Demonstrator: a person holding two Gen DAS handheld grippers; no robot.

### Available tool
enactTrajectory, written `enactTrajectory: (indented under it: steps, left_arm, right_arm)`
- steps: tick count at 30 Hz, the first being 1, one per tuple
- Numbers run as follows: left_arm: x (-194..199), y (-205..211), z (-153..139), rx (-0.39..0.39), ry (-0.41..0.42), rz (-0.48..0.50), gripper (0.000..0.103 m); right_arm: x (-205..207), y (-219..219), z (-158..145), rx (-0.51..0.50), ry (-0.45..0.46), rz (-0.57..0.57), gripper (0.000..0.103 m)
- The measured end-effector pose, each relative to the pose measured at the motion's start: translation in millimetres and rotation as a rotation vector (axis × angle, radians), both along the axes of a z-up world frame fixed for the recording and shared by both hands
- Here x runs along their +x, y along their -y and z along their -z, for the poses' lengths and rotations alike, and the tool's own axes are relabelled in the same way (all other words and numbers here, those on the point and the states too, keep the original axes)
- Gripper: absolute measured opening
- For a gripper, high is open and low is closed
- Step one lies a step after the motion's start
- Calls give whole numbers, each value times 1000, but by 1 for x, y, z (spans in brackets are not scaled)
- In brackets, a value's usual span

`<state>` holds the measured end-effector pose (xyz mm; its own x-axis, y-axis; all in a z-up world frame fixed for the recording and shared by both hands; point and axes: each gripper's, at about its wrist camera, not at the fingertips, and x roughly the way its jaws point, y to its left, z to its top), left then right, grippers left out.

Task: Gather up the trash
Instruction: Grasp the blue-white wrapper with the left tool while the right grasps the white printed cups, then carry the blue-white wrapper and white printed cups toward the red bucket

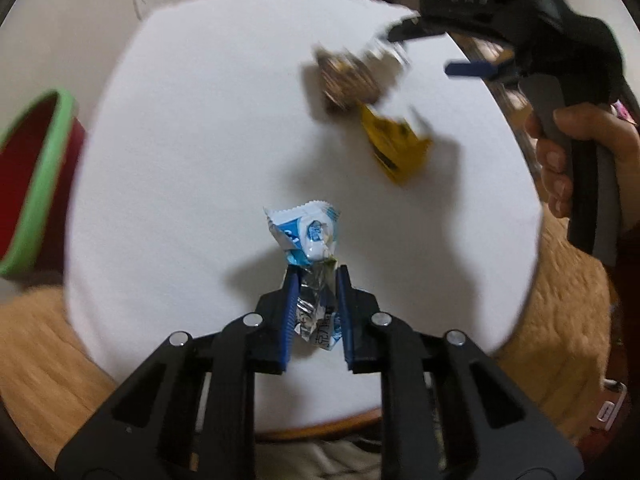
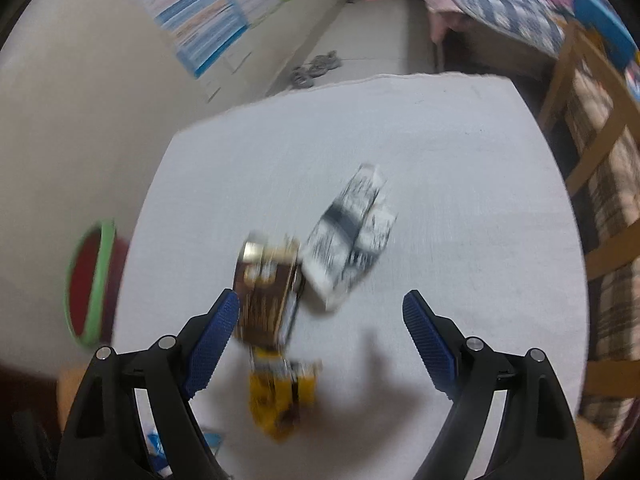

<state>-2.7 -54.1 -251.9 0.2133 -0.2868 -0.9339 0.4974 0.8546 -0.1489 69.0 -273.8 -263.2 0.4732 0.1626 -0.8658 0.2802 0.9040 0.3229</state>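
- On the white table (image 1: 180,160), your left gripper (image 1: 316,276) pinches the blue-white wrapper (image 1: 308,236).
- Your right gripper (image 2: 320,312) is spread wide, holding nothing, over the brown wrapper (image 2: 266,292), yellow wrapper (image 2: 280,404) and grey-white packet (image 2: 348,236).
- Green-rimmed red bin (image 1: 36,176) sits off the table's left edge.
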Motion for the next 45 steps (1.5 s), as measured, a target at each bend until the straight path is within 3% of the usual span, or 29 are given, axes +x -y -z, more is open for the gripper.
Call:
enactTrajectory:
  steps: [3,7,8,9,10,13,20,22,30,35,36,45]
  left_arm:
    - [16,-10,-4,14,33,-38,19]
    - [28,-22,-5,1,50,-101,32]
    - [28,-21,-5,-2,49,-112,35]
    - [30,-24,-6,-10,46,-131,40]
    - [31,-27,-7,-18,44,-146,41]
    - [31,-35,-8,-34,33,-182,48]
    - [32,-51,2,-56,1,-283,53]
    - [31,-56,4,-52,4,-301,60]
    - [26,-43,23,-4,-40,-250,60]
    - [23,-37,23,-25,-39,-235,26]
    - [24,-40,18,-41,-37,-241,23]
    - [35,-61,-52,-63,185,-307,20]
  right_arm:
    - [21,11,9,35,-34,67,81]
    - [42,12,22,-1,-91,71,78]
    - [44,13,25,-6,-99,67,63]
    - [47,13,27,-6,-107,59,55]
    - [48,15,28,-5,-108,50,55]
    - [43,15,19,-6,-77,13,51]
    - [-15,10,-26,-51,69,-47,51]
    - [-31,8,-32,-46,88,-49,51]
    - [-63,-17,-33,24,86,-29,51]
    - [-67,-38,-38,16,94,-67,51]
    - [-68,-40,-40,12,101,-74,51]
    - [-74,-61,-71,-18,179,-119,51]
